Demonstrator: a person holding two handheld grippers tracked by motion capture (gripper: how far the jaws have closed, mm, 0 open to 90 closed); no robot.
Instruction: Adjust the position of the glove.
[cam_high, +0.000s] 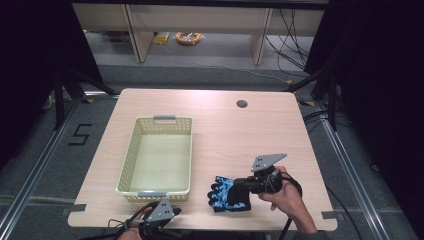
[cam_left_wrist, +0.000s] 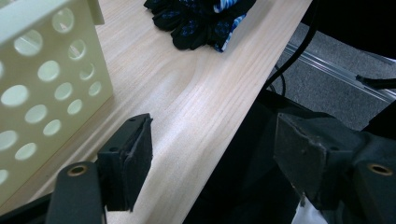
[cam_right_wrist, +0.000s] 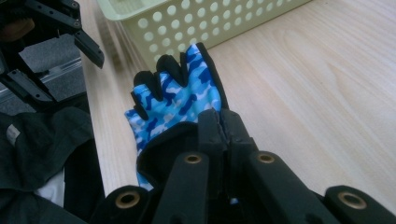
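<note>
A blue camouflage glove (cam_high: 225, 194) with black fingertips is near the table's front edge, right of the basket. My right gripper (cam_high: 240, 187) is shut on the glove's black cuff. In the right gripper view the jaws (cam_right_wrist: 219, 119) pinch the cuff and the glove (cam_right_wrist: 173, 100) spreads out toward the basket. I cannot tell whether the glove rests on the wood. My left gripper (cam_high: 159, 220) hangs at the front edge below the basket. Its jaws (cam_left_wrist: 215, 128) stand open with nothing between them, and the glove (cam_left_wrist: 196, 18) lies beyond.
A pale yellow perforated basket (cam_high: 129, 165) stands on the left half of the wooden table (cam_high: 250, 135), with nothing inside it. A round cable hole (cam_high: 242, 104) is at the back right. Dark cloth (cam_right_wrist: 42, 140) lies below the table's front edge.
</note>
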